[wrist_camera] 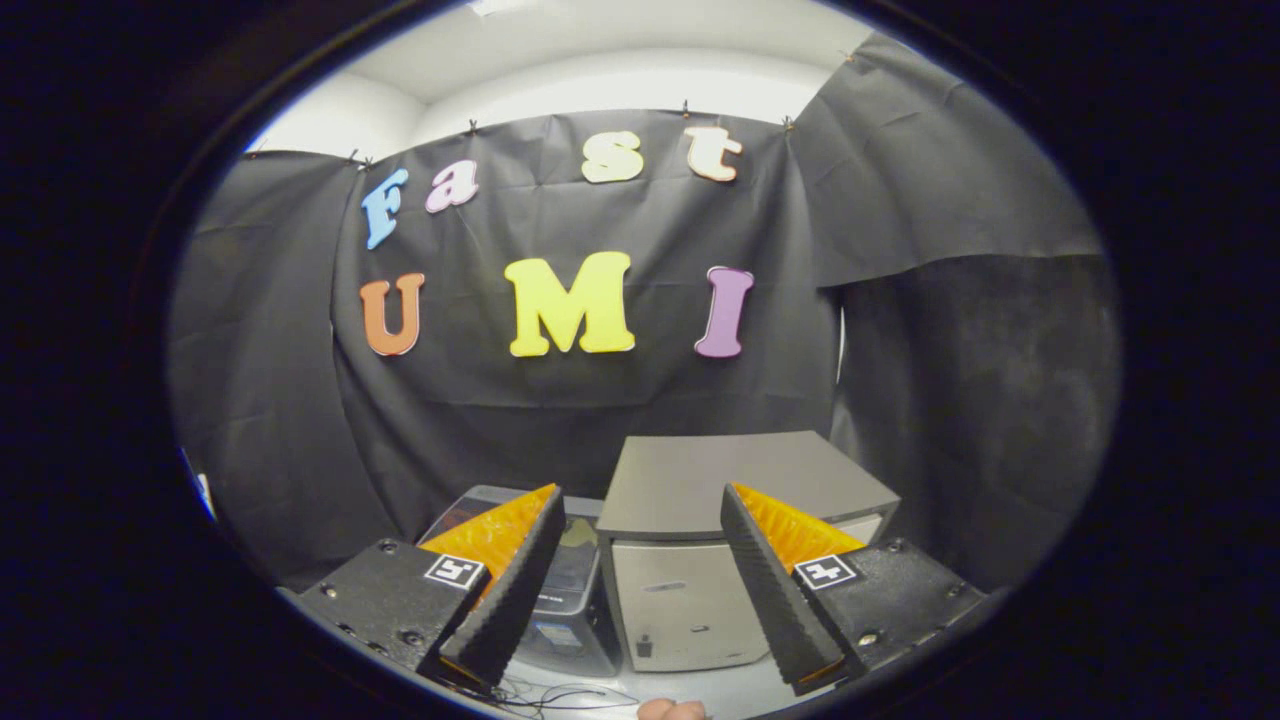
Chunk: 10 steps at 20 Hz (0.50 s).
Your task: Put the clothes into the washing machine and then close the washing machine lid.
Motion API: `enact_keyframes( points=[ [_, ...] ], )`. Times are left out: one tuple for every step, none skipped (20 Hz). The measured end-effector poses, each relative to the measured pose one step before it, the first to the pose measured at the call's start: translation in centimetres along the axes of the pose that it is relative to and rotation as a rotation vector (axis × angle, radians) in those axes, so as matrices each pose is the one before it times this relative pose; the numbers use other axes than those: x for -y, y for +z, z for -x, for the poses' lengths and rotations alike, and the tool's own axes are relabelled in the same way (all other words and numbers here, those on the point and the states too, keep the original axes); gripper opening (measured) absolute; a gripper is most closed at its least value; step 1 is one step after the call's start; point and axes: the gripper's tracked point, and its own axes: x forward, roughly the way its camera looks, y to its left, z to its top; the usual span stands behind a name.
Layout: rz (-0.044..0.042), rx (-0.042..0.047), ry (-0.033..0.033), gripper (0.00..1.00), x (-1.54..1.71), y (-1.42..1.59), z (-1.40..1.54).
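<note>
Your gripper (pixel 640 492) holds nothing, jaws spread wide. The dark washing machine (pixel 582 585) sits at eleven o'clock behind the left finger, lid seemingly down, beside a grey box (pixel 690 610). Confirm where the clothes are before committing.

My gripper (pixel 640 500) held level, fingers (pixel 515 580) spread wide apart, nothing between them. My fingertip (pixel 672 709) shows just below.

Light's coming from overhead for me, ceiling (pixel 620 40) nearly blown out white while the black cloth (pixel 560 400) soaks everything up and stays dim. Heavy fisheye bending at the rim, centre is sharp, soft glare on the grey box top (pixel 730 475)
</note>
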Motion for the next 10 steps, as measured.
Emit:
enact_keyframes(
  points=[
    [-0.00179,0.00037,0.00386,0.98,0.038,0.057,0.187],
    [-0.00426,0.00583,0.00507,0.98,0.011,0.045,0.276],
    [-0.00381,0.00303,0.00279,0.98,-0.046,0.051,-0.152],
    [-0.00297,-0.00731,0.00677,0.98,-0.077,-0.111,0.165],
    [-0.00463,-0.00802,0.00429,0.98,-0.017,-0.065,0.194],
    [-0.00767,-0.00470,0.00453,0.98,-0.120,-0.038,0.425],
    [-0.00330,-0.00068,0.00540,0.98,-0.135,0.024,0.190],
    [0.00173,0.00228,-0.00215,0.98,0.157,0.044,0.027],
    [0.00460,0.00355,-0.00508,0.98,0.115,0.092,-0.058],
    [0.00151,0.00503,-0.00613,0.98,0.258,0.147,0.186]
  ],
)
